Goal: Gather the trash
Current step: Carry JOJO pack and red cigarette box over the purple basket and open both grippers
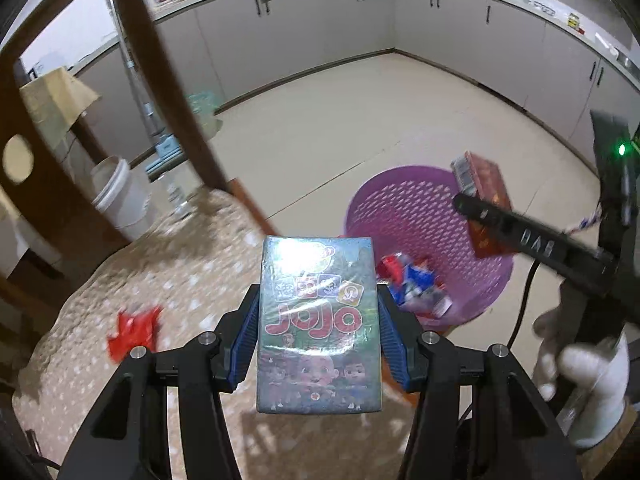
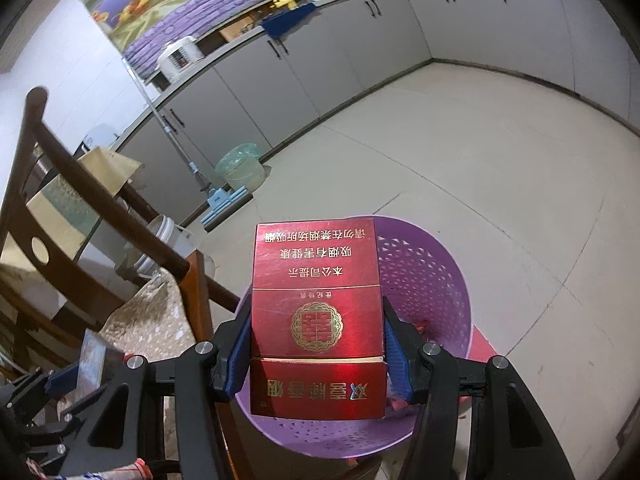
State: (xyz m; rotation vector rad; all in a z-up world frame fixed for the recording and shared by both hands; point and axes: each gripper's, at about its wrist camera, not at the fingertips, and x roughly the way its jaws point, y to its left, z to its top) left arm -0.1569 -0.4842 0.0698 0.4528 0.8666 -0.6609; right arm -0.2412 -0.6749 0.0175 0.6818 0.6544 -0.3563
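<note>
Two pairs of tongs are each carrying a small box in a kitchen, working over a purple plastic basket (image 2: 432, 280) that is standing on the tiled floor beside a counter (image 1: 120, 360) draped in a beige spotted cloth.

The left tongs (image 1: 318, 340) are gripping a blue cartoon-printed box (image 1: 318, 324) by its two long sides, blue pads pressing in from either side. The box is hovering over the counter's edge, just beside the basket. It is wrapped in shiny film, so it is likely slippery, and it looks light and fairly stiff; holding it across the narrow width near the middle seems the surest grip.

The right tongs (image 2: 318, 344) are closed on a red cigarette pack (image 2: 316, 320), again by its long sides, holding it directly above the basket's open mouth. Its flip lid is sitting slightly ajar at the near end. Being thin card, it would probably crush under hard squeezing, so a gentle hold on the lower body suits it.

Inside the basket, a red, white and blue wrapper (image 1: 412, 284) is already lying at the bottom. A crumpled red wrapper (image 1: 134, 332) is resting on the counter cloth, well apart from the basket, apparently waiting for collection; it looks soft and featherlight.
</note>
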